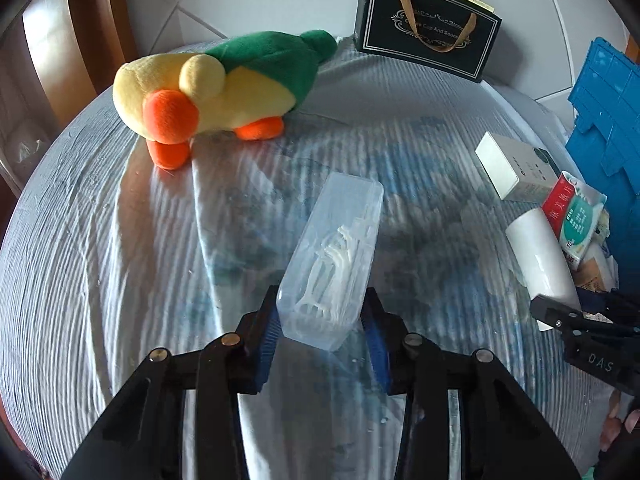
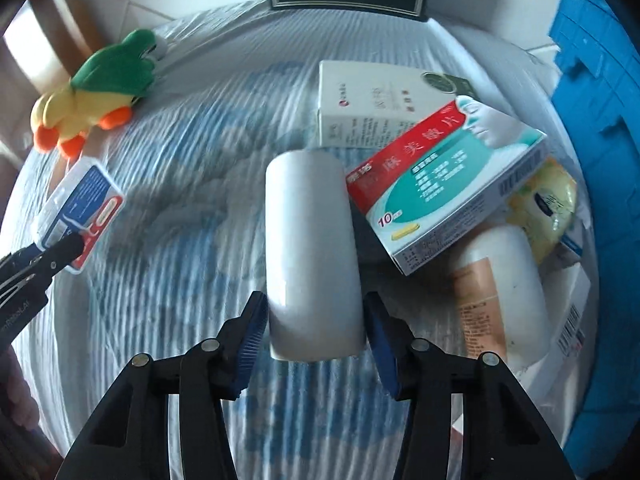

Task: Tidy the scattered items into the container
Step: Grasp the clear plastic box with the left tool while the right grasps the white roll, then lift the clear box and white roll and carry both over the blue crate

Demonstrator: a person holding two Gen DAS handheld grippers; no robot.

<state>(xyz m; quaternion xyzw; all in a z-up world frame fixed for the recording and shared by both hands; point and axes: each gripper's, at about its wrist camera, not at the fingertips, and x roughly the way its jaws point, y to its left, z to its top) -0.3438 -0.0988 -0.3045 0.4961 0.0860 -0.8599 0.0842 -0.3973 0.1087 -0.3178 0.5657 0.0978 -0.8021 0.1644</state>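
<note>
Striped blue-and-white cloth (image 1: pixel 120 240) is spread over a round table, seen from two hand-held grippers pointing steeply down. Between the blue pads of the left gripper (image 1: pixel 322 334) a clear plastic box of floss picks (image 1: pixel 334 256) is clamped at its near end. A white cylinder (image 2: pixel 312 252) lies between the pads of the right gripper (image 2: pixel 316 334); the left pad sits against its side, while a thin gap is seen at the right pad, so a firm grip cannot be told. Just right of the cylinder a red-and-teal medicine box (image 2: pixel 444 184) leans over a white bottle (image 2: pixel 504 280), with a white carton (image 2: pixel 372 104) behind. A blue crate (image 2: pixel 600 160) stands at the right edge. A yellow-and-green plush duck (image 1: pixel 208 84) lies far left, and a black gift bag (image 1: pixel 428 28) stands at the back.
</note>
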